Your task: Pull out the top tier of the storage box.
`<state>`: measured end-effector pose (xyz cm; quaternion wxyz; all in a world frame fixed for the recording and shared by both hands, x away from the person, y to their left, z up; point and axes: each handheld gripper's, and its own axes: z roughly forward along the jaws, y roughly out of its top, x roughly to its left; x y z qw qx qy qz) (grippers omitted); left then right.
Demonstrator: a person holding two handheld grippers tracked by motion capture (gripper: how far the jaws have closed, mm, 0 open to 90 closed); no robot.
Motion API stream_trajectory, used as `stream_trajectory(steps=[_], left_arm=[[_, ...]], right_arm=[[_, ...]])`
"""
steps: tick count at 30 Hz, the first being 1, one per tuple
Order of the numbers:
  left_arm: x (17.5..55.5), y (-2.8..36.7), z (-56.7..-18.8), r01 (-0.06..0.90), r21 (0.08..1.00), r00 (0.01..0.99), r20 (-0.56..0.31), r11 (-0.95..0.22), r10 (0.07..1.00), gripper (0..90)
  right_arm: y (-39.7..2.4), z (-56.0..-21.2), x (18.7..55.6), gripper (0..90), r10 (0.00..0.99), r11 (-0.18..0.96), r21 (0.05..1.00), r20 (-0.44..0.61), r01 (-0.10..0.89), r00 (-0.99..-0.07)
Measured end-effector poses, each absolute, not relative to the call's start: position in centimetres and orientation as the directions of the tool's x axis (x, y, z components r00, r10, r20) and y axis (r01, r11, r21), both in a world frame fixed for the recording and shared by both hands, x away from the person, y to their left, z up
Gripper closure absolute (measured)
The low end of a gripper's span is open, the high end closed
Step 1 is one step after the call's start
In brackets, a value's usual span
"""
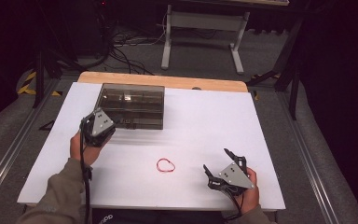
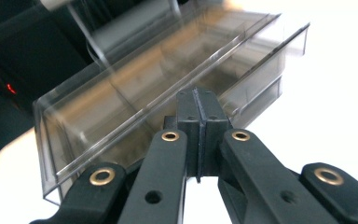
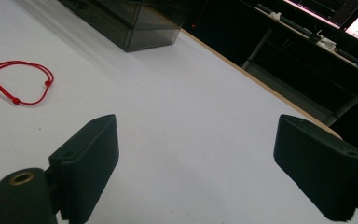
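A smoky clear plastic compartment box (image 1: 131, 106) stands at the back left of the white table top (image 1: 214, 116). My left gripper (image 1: 106, 127) hovers at the box's near left corner. In the left gripper view its jaws (image 2: 198, 100) are pressed flat together with nothing between them, and the box (image 2: 121, 93) lies just beyond the tips. A red string loop (image 1: 166, 165) with small beads lies flat on the table near the front middle. My right gripper (image 1: 216, 159) rests at the front right, wide open and holding nothing, with the loop (image 3: 18, 86) off to its left and the box (image 3: 130, 21) farther away.
A bare wooden strip (image 1: 168, 80) runs along the table's far edge. Beyond it, on the floor, stand a white desk frame (image 1: 203, 28) and loose cables (image 1: 121, 44). Metal rails (image 1: 9, 149) flank the table. The white surface between the loop and the box is bare.
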<state>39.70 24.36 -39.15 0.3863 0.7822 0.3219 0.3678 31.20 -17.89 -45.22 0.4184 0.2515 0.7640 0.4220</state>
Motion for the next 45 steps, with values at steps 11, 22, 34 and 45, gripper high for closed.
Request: stream_trajectory(steps=[11, 22, 34, 45], left_arm=[[43.1, 24.7, -37.9, 0.39, 0.735, 0.544, 0.302, -0.555, 0.783, 89.6], [44.5, 25.2, -38.3, 0.491, 0.669, 0.582, 0.225, -0.558, 0.782, 89.5], [44.6, 25.5, -38.8, 0.521, 0.65, 0.595, 0.187, -0.552, 0.781, 89.5], [43.4, 25.9, -39.3, 0.499, 0.664, 0.615, 0.181, -0.556, 0.768, 89.5]], right_arm=[[-18.0, -45.5, 31.3, 14.7, 0.737, 0.509, 0.859, -0.397, 0.062, -0.547], [-18.2, -45.4, 31.2, 15.7, 0.731, 0.5, 0.864, -0.383, 0.061, -0.564], [-18.2, -45.3, 31.2, 16.0, 0.726, 0.507, 0.859, -0.385, 0.067, -0.569], [-18.1, -45.3, 31.2, 16.4, 0.725, 0.507, 0.859, -0.383, 0.067, -0.572]])
